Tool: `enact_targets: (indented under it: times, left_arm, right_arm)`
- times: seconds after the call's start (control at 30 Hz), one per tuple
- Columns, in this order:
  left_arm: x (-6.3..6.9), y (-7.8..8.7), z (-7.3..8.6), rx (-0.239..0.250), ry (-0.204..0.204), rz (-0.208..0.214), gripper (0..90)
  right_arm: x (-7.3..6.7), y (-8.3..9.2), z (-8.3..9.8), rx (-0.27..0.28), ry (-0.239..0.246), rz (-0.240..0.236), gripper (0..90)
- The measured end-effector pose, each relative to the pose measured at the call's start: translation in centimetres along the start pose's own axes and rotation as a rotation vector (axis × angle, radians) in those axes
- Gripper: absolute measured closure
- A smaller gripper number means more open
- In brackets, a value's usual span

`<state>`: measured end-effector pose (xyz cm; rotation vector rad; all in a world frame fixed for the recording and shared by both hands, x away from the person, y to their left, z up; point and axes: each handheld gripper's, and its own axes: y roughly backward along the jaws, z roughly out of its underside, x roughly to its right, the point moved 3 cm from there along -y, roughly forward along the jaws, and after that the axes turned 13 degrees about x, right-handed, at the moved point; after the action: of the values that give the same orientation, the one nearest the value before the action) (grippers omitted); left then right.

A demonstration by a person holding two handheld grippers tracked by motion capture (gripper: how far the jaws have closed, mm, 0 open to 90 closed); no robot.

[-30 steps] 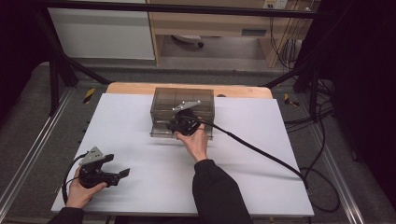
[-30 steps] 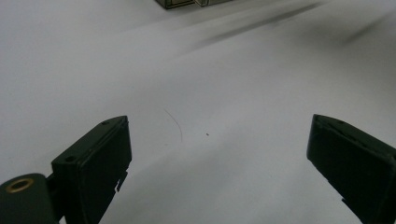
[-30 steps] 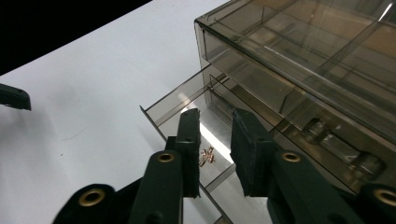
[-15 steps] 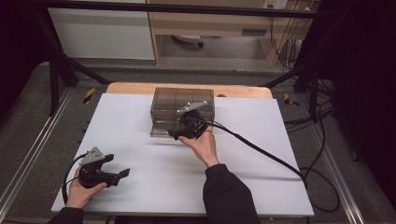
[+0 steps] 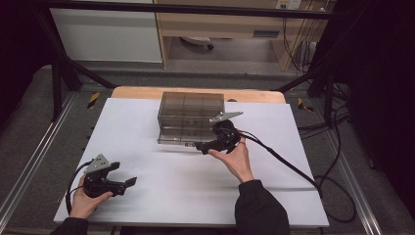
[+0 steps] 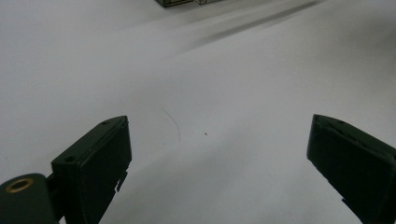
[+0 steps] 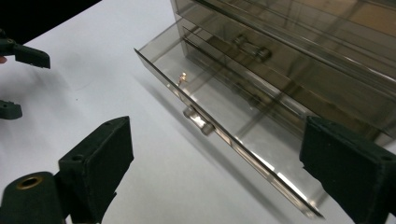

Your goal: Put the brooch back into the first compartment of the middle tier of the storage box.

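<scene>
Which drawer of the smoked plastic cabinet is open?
The bottom drawer of the drawer cabinet: it juts out over the white table, handle forward. The drawers above sit flush.

Right gripper (image 5: pixel 201 146) sits just off the smoky drawer box (image 5: pixel 191 116), fingers just opening, nothing between them; left gripper (image 5: pixel 128 183) rests low on the white counter (image 5: pixel 166 196), well apart.

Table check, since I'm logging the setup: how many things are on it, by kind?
Drawer cabinet, smoky clear plastic, bottom drawer pulled out: 1
Handheld grippers: 2, the left gripper and the right gripper, both with jaws open
White table: 1
Total: 4
</scene>
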<state>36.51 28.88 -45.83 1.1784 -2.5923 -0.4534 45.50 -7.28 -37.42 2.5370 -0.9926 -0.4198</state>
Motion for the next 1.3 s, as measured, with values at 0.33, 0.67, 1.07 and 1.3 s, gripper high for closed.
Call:
enact_targets:
  times: [0.33,0.67,1.07,1.3]
  left_arm:
    - [0.0,-0.1,0.0,-0.003,-0.001,-0.001,6.6]
    - [0.1,-0.1,0.1,-0.006,-0.002,0.001,6.5]
    - [0.1,-0.1,0.1,-0.009,-0.004,0.001,6.5]
    - [0.1,-0.2,0.1,-0.009,-0.005,0.003,6.5]
  right_arm:
    - [1.8,3.3,1.7,0.014,-0.021,0.006,1.5]
    - [3.2,6.0,4.2,0.052,-0.032,-0.005,0.5]
    - [4.8,8.5,8.4,0.084,-0.076,0.005,0.6]
    - [5.5,9.5,10.5,0.100,-0.083,0.004,0.8]
